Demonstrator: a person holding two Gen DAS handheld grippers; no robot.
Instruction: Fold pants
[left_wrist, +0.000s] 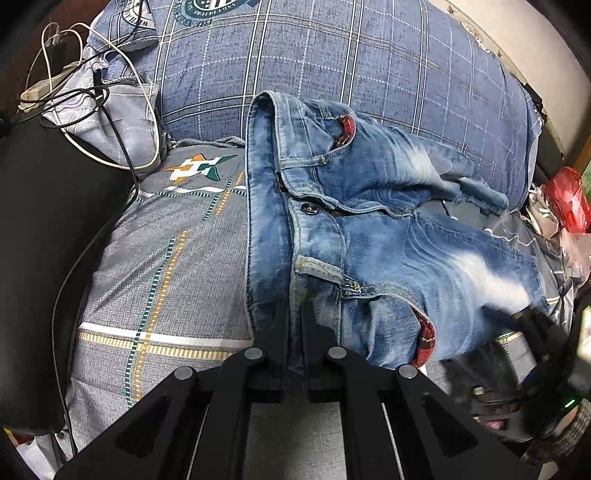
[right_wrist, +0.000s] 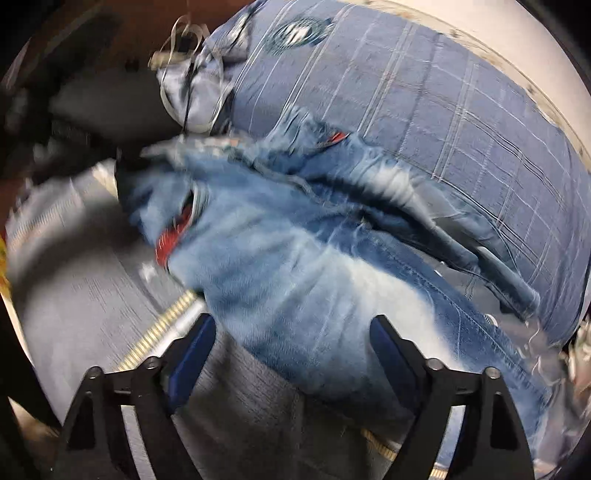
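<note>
Denim jeans lie across the bed, waistband twd its left edge, hems cut off at right. Left gripper pinches waistband; right gripper spread over a leg, view blurred.

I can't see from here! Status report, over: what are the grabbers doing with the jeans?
Left gripper shut on jeans waistband. Right gripper open, denim between jaws, not pinched. Jeans rumpled on bed, unfolded. Cables far off, not in the way.
</note>
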